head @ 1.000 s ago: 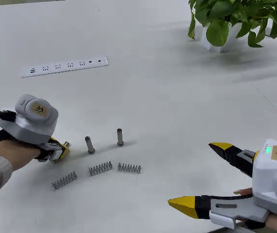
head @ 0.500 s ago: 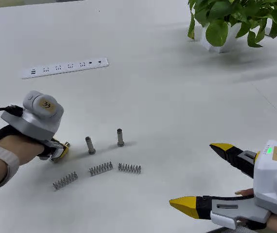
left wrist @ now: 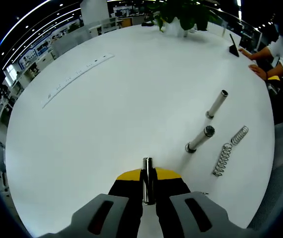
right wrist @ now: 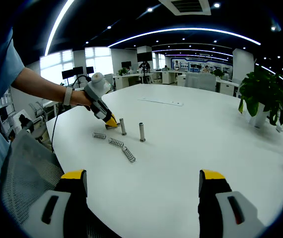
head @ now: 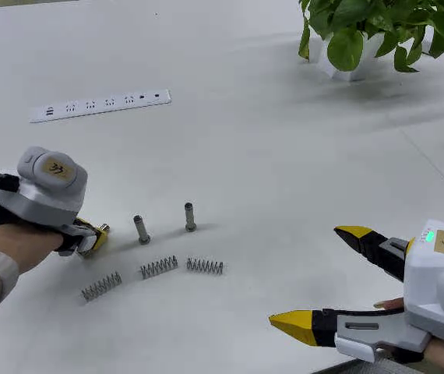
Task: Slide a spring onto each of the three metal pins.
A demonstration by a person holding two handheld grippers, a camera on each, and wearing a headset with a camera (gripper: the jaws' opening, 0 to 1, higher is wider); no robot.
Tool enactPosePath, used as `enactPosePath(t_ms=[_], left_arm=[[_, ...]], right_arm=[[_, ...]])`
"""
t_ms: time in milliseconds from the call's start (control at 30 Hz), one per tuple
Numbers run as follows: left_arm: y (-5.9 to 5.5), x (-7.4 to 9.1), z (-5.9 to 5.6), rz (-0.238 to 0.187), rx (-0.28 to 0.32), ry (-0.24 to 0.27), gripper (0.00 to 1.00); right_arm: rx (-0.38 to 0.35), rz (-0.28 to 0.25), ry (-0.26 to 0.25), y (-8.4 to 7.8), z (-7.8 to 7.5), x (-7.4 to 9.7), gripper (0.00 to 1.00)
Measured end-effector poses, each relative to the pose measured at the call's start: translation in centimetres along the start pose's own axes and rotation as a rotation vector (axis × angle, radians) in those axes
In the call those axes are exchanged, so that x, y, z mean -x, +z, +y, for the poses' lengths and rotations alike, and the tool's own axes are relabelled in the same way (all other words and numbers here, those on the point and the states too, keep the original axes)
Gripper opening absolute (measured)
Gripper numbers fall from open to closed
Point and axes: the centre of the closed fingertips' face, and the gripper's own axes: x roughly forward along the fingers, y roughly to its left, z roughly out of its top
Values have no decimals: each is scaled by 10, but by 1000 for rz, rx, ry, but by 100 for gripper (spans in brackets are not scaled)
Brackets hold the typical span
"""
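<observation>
Beside the upright pins point(head: 189, 216), the left gripper point(head: 93, 238) clamps the third pin point(left wrist: 147, 179), presumably to receive a spring point(head: 159, 267); the right gripper point(head: 306, 274), well apart, stands wide open.

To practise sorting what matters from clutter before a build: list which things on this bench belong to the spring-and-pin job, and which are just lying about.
Job: pin held in left gripper; two upright pins; three springs.
Lying about: power strip; potted plant.
</observation>
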Motion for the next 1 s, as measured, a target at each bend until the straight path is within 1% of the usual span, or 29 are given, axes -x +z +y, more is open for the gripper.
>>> enactPosePath(t_ms=[133,233,300,367,400,433,500,533,600,667,833,867,1000], left_arm=[[2,3,1,-36,5,2,7],[7,9,-3,-63,7,1,7],[8,11,-4,-75,9,2,7],[8,13,-4,-91,9,8,7],[9,13,-1,-97,13,7,7],[8,14,0,-103,14,9,7],[9,17,-3,-115,17,12,7],[10,19,-3,-128,14,17,7],[10,23,-5,-144,24,19,7],[8,25,-7,-148,27,20,7],[5,31,-12,-176,43,27,7],[5,31,-10,-182,43,32,7],[3,34,-9,-204,48,42,7]], right_arm=[[2,-1,7,1,3,-2,94],[3,-3,13,1,5,-4,94],[3,-5,16,2,6,-4,94],[4,-4,18,3,7,-5,94],[3,-4,20,2,8,-5,94],[4,-4,20,2,7,-5,94],[4,-4,22,2,7,-5,94],[4,-4,22,2,8,-5,94],[4,-3,23,1,7,-5,94],[5,-3,24,1,8,-5,94],[7,-6,28,2,9,-6,94],[7,-5,30,3,9,-6,94],[9,-6,34,2,10,-7,94]])
